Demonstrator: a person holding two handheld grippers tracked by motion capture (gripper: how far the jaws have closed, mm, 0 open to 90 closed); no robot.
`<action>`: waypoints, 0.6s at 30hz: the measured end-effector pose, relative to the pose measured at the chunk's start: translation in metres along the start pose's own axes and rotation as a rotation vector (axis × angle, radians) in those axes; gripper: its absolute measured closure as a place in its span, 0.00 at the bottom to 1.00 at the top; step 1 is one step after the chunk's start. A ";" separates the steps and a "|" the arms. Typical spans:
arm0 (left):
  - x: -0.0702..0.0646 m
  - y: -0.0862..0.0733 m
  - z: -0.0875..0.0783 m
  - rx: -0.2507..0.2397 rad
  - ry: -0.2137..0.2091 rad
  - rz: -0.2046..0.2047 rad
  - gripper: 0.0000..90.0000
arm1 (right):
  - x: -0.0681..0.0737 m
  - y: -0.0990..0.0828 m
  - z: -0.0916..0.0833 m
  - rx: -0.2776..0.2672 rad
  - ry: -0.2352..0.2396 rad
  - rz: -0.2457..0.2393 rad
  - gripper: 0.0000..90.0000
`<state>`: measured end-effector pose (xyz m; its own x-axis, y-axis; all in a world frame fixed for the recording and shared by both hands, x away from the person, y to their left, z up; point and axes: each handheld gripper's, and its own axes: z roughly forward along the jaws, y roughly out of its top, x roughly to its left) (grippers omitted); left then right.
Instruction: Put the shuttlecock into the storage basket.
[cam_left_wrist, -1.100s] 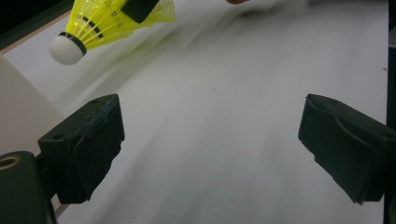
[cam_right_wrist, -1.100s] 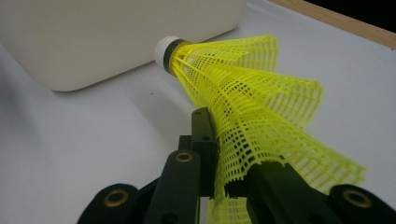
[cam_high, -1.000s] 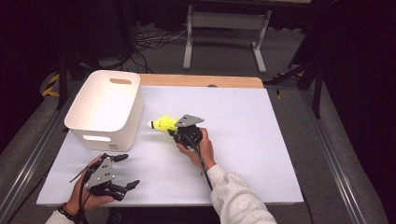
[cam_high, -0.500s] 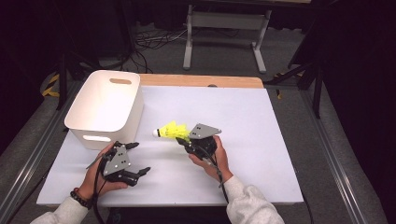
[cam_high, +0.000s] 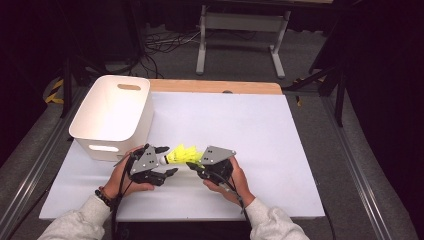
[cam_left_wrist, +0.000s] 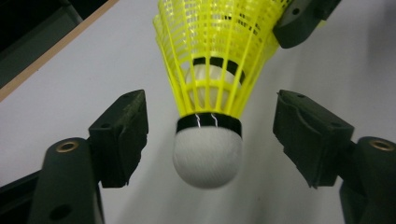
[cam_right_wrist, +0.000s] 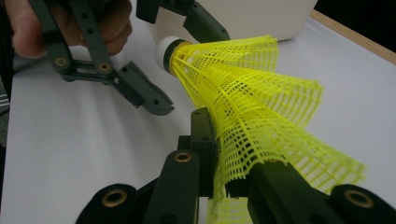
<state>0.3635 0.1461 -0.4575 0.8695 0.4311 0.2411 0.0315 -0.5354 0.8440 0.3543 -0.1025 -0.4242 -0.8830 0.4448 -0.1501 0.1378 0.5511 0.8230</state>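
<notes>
Low in the high view, just left of centre, the right tool (cam_high: 194, 167) pinches the crushed yellow skirt of a shuttlecock (cam_high: 181, 155) above the white desk (cam_high: 280, 150). The left tool (cam_high: 164, 160) has just been closing; its jaws stand spread either side of the white cork, not touching it. A white bin (cam_high: 112, 117) sits at upper left.

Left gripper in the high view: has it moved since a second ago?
Yes. The left gripper has come up from the table's near edge, rightward, to just beside the white bin; its closing jaws now flank the shuttlecock cork without touching.
</notes>
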 end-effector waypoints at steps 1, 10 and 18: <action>0.000 0.000 0.001 0.008 -0.005 0.000 0.33 | 0.001 0.000 0.000 0.004 0.000 -0.006 0.94; -0.002 0.003 0.017 0.087 -0.037 0.013 0.52 | 0.011 0.005 0.001 0.067 -0.028 -0.110 0.93; -0.006 0.009 0.031 0.112 -0.050 0.028 0.53 | 0.022 0.010 0.005 0.162 -0.072 -0.254 0.90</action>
<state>0.3737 0.1160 -0.4669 0.8942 0.3796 0.2371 0.0592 -0.6254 0.7780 0.3384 -0.0838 -0.4217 -0.8652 0.3240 -0.3827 -0.0083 0.7538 0.6571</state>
